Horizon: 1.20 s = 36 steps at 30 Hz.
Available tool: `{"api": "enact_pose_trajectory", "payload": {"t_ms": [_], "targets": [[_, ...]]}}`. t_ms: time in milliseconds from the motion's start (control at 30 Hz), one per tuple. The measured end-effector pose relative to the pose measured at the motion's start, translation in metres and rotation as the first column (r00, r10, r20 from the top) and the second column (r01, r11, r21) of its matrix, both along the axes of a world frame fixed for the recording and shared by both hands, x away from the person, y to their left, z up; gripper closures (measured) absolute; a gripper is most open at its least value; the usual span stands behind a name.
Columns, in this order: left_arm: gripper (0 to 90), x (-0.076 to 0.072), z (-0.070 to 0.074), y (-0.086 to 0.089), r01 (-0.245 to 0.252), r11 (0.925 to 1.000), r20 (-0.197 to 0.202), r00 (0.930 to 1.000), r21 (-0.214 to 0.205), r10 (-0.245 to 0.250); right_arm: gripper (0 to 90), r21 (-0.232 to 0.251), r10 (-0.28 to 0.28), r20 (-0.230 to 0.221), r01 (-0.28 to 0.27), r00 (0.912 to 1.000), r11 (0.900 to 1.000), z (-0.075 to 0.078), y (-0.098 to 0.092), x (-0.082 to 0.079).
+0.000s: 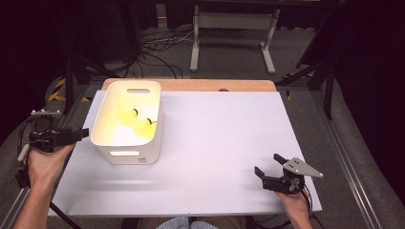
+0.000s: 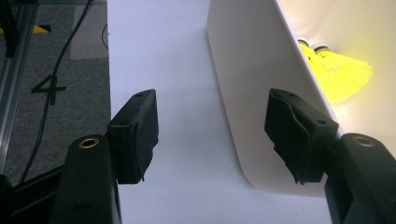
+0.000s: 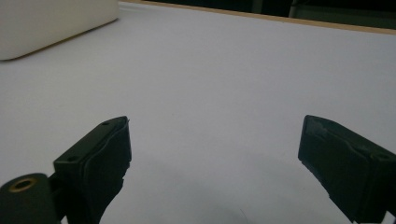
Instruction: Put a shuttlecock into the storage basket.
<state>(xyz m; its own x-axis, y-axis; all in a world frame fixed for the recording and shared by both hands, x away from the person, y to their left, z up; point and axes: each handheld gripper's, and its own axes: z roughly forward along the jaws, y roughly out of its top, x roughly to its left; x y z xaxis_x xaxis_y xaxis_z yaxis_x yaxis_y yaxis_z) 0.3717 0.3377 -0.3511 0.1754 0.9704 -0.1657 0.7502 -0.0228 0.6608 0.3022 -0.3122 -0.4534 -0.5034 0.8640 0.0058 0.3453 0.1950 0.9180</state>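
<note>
Bin (image 1: 128,143) just beside left gripper (image 1: 76,135)

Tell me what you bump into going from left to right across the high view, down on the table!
Left claw → white bin with two yellow shuttlecocks inside → bare white table → right claw.

Dim surroundings; bright, glaring tabletop
</note>
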Motion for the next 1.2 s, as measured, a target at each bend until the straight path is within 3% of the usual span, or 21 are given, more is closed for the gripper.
{"api": "enact_pose_trajectory", "payload": {"t_ms": [200,467,500,1200], "targets": [[35.6,-0.003,-0.006,-0.001,-0.008,0.9999,-0.001,1.0000,-0.012,0.008,9.8,0.001,0.000,0.002,0.000,1.0000,1.0000,0.000,-0.001,0.000],[35.1,-0.008,-0.013,-0.002,0.005,1.0000,0.001,1.0000,0.004,-0.005,9.8,0.002,0.000,0.002,0.000,1.0000,1.0000,0.000,0.000,-0.001],[35.0,-0.009,-0.015,-0.003,-0.003,0.9999,0.002,1.0000,-0.013,0.003,9.8,0.001,0.001,0.003,-0.001,1.0000,1.0000,0.000,0.000,-0.001],[35.1,-0.017,-0.028,-0.003,0.006,0.9996,0.005,1.0000,-0.028,-0.006,9.8,0.003,0.002,0.005,-0.002,1.0000,1.0000,0.001,-0.001,-0.001]]}}
